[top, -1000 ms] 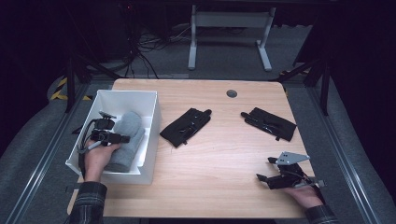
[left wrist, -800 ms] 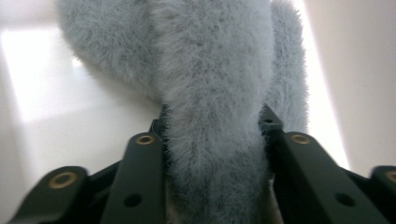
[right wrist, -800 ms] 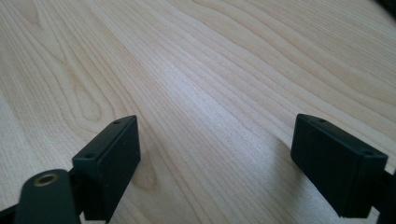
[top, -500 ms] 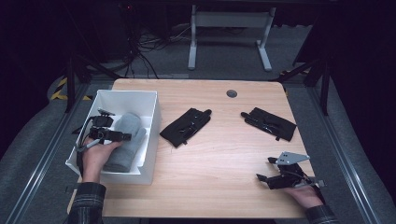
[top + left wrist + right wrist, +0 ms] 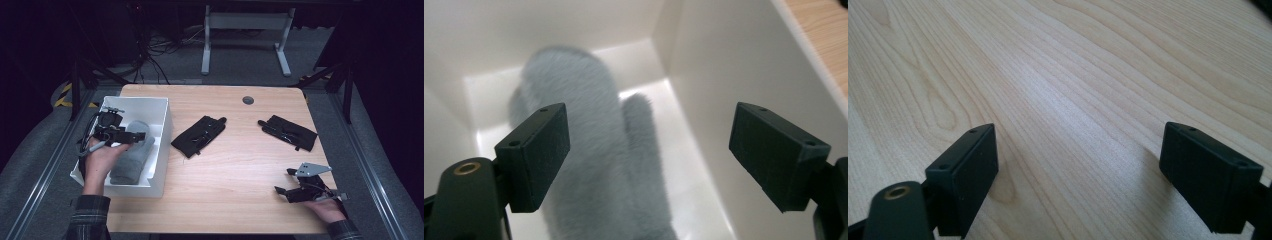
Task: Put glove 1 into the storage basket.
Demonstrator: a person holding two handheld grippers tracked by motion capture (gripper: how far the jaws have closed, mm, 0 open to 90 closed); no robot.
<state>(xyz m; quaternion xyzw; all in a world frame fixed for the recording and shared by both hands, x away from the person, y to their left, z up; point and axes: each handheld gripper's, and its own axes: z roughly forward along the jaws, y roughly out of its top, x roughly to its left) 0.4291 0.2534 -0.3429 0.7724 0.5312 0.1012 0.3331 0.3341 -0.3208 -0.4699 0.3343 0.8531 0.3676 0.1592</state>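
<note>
A white box (image 5: 165,135) stands at the table's left edge with a grey fuzzy mitten (image 5: 131,155) lying flat inside it. My left gripper (image 5: 138,135) hovers over the box. Its jaws have just been opening and now stand wide apart. In the left gripper view the mitten (image 5: 594,125) lies below my left gripper (image 5: 649,150), apart from both pads, beside the box wall (image 5: 724,65). My right gripper (image 5: 283,181) rests near the front right of the table. It stands open over bare wood in the right gripper view (image 5: 1078,175).
Two black gloves lie on the wooden table: one (image 5: 199,136) just right of the box, the other (image 5: 289,132) further right. A round grommet (image 5: 248,100) sits near the far edge. Dark floor, cables and a desk frame lie beyond.
My left gripper has lifted up from the mitten inside the box and its jaws have spread apart, leaving the mitten lying there. The right gripper has stayed still.
</note>
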